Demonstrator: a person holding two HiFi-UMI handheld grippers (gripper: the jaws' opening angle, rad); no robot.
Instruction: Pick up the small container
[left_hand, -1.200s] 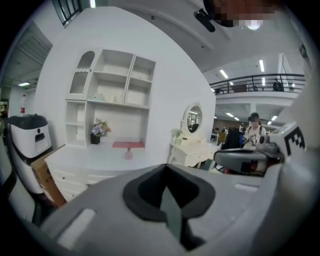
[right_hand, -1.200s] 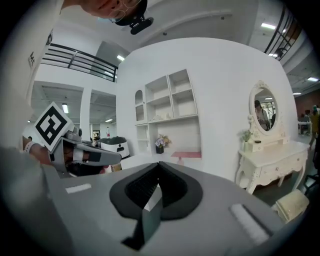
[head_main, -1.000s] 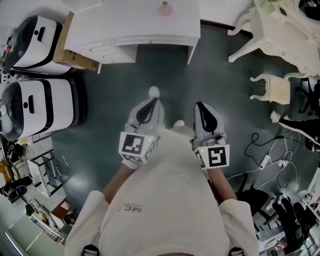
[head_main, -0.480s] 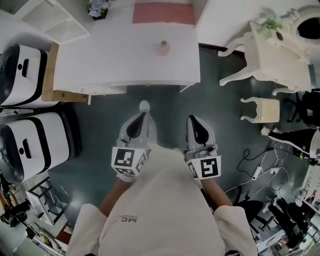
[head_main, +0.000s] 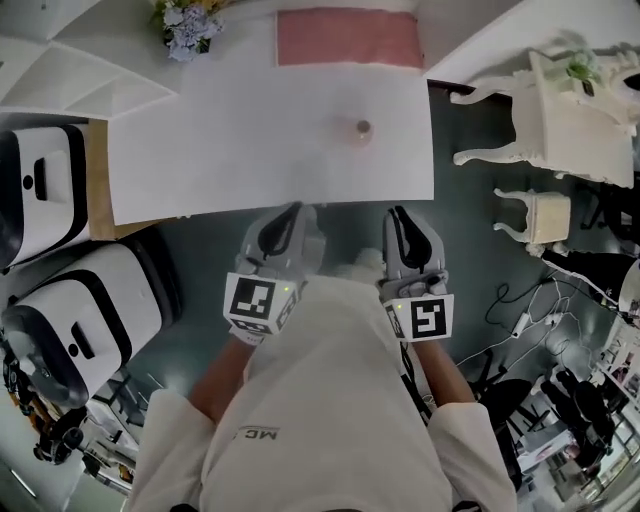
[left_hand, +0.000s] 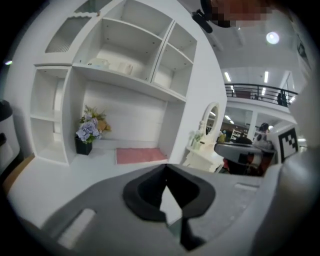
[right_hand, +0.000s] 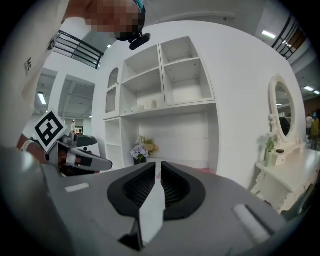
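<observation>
The small container (head_main: 363, 128), a pinkish round pot, stands alone on the white table (head_main: 220, 150), right of its middle. Both grippers hover at the table's front edge, well short of the pot. My left gripper (head_main: 290, 214) points at the edge with its tips touching and nothing between them (left_hand: 165, 169). My right gripper (head_main: 398, 214) is just below and right of the pot; its jaws are opening, with a narrow empty gap (right_hand: 158, 165). The pot shows in neither gripper view.
A red mat (head_main: 346, 38) and a flower pot (head_main: 183, 25) sit at the table's back, under white shelves (left_hand: 125, 45). Two white rounded machines (head_main: 85, 315) stand on the left. An ornate white dresser (head_main: 580, 100), a stool (head_main: 540, 215) and floor cables (head_main: 530, 320) are on the right.
The person has stepped up to the table: it fills more of the head view, and both grippers have gone from over the floor to its front edge.
</observation>
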